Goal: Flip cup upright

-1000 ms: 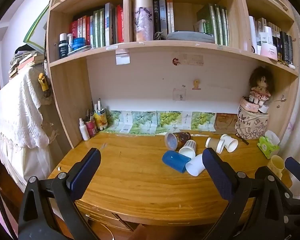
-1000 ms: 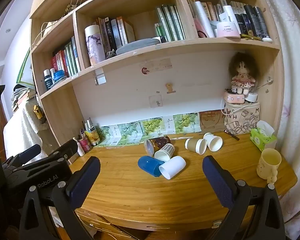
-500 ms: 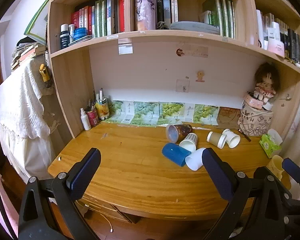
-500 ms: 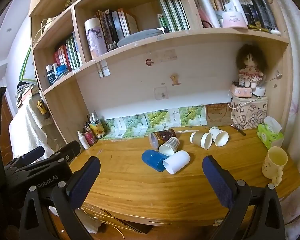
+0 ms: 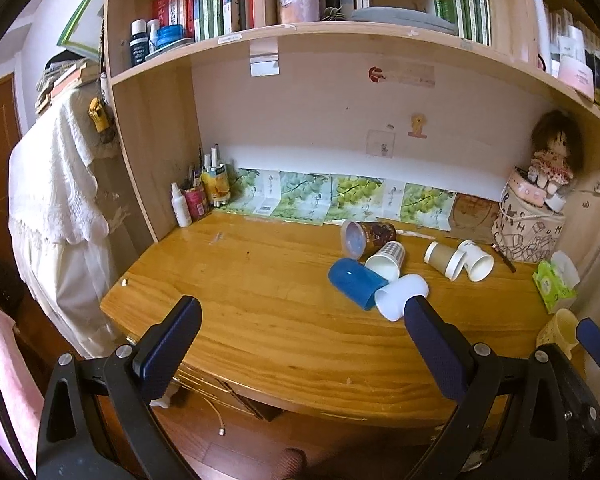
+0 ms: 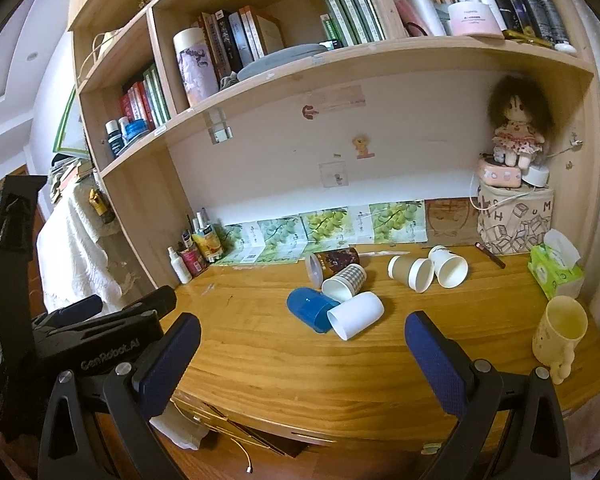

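Note:
Several cups lie on their sides on the wooden desk [image 5: 260, 320]: a blue cup [image 5: 354, 283] [image 6: 310, 308], a white cup [image 5: 402, 295] [image 6: 356, 315], a checked paper cup [image 5: 386, 260] [image 6: 344, 282], a dark printed cup [image 5: 366, 236] [image 6: 332, 262], a brown paper cup [image 5: 444, 260] [image 6: 410, 272] and a white paper cup [image 5: 476, 260] [image 6: 448, 266]. My left gripper [image 5: 300, 344] is open and empty, in front of the desk. My right gripper [image 6: 300, 356] is open and empty too, near the front edge.
A yellow mug [image 6: 560, 330] stands upright at the desk's right edge, next to a green tissue pack [image 6: 556, 268]. A patterned box with a doll [image 6: 514, 220] sits back right. Bottles and pen pots [image 5: 198, 200] stand back left. Bookshelves hang above.
Both grippers have pulled back and risen a little, so the desk and cups sit farther away and the front edge shows more. No cup has moved.

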`<state>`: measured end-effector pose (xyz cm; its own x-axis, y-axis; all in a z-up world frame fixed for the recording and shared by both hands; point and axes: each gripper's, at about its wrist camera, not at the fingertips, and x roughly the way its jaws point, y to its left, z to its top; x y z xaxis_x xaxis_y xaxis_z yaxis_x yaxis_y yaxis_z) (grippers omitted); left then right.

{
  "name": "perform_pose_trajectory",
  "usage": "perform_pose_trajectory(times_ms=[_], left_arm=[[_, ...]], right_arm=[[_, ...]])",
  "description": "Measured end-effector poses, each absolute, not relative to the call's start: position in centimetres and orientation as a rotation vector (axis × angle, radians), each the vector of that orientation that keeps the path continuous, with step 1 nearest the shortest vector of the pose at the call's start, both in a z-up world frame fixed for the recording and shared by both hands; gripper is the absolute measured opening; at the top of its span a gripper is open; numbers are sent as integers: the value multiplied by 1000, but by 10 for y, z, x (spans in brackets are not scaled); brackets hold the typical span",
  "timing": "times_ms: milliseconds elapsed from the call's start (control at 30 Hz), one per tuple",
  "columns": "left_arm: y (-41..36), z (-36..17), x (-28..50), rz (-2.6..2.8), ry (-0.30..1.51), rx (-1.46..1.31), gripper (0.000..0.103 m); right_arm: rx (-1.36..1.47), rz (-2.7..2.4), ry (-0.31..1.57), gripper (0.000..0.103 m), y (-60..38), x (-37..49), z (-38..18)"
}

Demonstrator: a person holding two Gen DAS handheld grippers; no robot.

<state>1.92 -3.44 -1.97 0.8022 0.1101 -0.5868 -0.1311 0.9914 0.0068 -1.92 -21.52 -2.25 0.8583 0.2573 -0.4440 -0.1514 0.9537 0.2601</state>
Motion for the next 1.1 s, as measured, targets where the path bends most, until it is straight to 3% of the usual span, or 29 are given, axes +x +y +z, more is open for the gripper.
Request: perform_pose_trajectory(times_ms=[433, 1100], left_arm=[[-32, -25, 29, 150, 627, -111, 101], [-20, -64, 126, 75, 839, -184, 102]], right_arm=[[161, 262, 469, 102, -220, -7, -20], [50, 304, 565, 102, -202, 81, -34]])
